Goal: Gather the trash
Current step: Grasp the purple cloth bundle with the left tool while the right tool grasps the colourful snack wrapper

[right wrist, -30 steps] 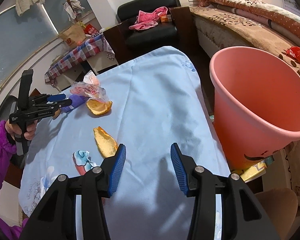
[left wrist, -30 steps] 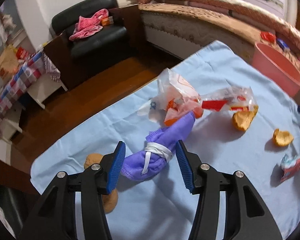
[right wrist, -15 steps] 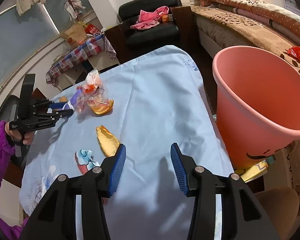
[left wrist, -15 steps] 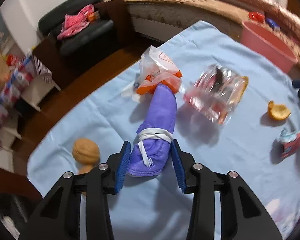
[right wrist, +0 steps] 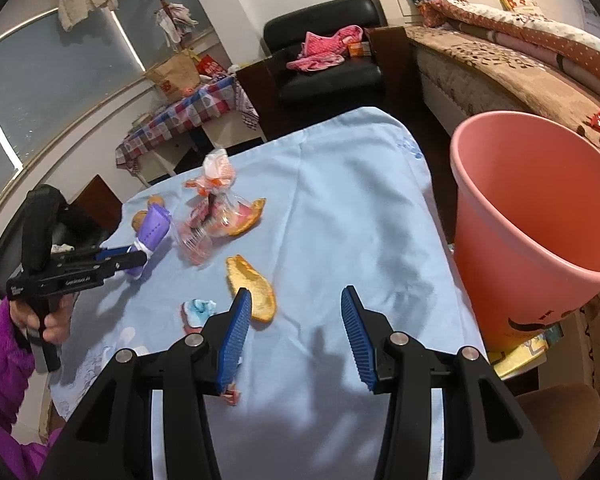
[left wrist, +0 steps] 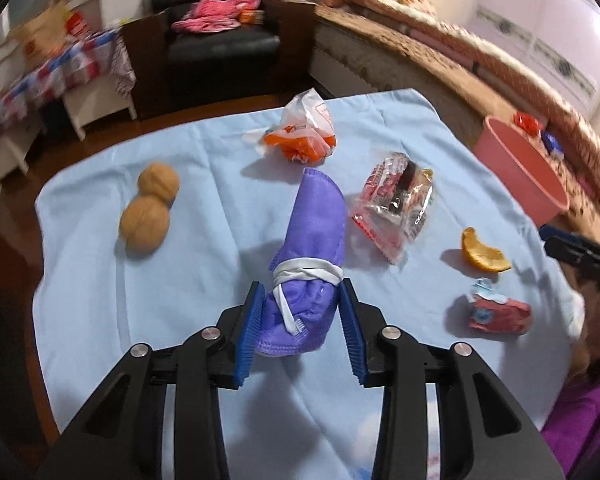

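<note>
The left gripper, its fingers having just closed, clamped the rolled purple face mask above the blue-clothed desk, apparently bound for the pink bin; the right gripper hovered, fingers parted and empty.

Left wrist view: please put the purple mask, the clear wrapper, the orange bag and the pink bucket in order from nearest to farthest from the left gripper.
1. Purple mask: between the left gripper's pads, which have just been closing on it.
2. Clear wrapper: just right of the mask.
3. Orange bag: beyond the mask's far tip.
4. Pink bucket: far right, past the cloth's edge.
</note>
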`<move>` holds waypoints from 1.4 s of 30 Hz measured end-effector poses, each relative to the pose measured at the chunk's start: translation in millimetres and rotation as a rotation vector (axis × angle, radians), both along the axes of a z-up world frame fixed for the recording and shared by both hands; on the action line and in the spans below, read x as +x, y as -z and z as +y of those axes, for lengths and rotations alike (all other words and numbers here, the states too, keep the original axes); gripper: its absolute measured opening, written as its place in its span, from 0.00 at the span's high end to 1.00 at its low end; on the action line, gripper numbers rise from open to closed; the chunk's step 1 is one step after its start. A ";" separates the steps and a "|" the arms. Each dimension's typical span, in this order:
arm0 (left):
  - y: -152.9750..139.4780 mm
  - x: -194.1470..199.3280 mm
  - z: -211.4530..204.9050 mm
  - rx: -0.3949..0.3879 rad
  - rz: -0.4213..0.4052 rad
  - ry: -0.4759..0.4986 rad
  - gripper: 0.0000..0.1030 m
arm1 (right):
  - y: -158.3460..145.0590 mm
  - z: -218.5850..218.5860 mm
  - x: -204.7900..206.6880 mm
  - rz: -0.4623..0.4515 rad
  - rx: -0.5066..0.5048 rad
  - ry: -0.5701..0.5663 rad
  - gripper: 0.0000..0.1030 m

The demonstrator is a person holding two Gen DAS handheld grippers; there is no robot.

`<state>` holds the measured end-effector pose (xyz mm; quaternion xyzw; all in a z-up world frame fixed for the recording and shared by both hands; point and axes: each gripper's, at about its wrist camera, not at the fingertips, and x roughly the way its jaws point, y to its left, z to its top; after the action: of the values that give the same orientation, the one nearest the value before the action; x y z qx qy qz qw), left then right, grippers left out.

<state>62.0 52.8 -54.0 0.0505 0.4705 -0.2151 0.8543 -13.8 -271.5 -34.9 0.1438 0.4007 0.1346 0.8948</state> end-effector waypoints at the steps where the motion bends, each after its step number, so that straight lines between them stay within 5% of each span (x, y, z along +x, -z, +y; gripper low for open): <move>1: -1.0 -4.4 1.8 -0.011 0.003 -0.013 0.63 | -0.1 0.9 -0.9 -0.001 0.001 -0.004 0.55; 17: -30.2 -51.0 14.1 -0.137 -0.063 -0.162 0.63 | -4.7 22.9 -11.4 -0.007 0.002 -0.130 0.58; 28: -39.6 -64.1 -2.4 -0.149 -0.100 -0.169 0.63 | 7.1 37.6 -11.7 0.065 -0.004 -0.227 0.59; 42: -46.5 -71.8 -13.2 -0.152 -0.121 -0.140 0.63 | 25.0 63.1 -0.6 0.133 -0.055 -0.307 0.74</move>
<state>-9.8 39.6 -7.5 -0.0344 0.4028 -0.1865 0.8954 -14.4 -208.4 -59.9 0.0650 0.4799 0.2491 0.8387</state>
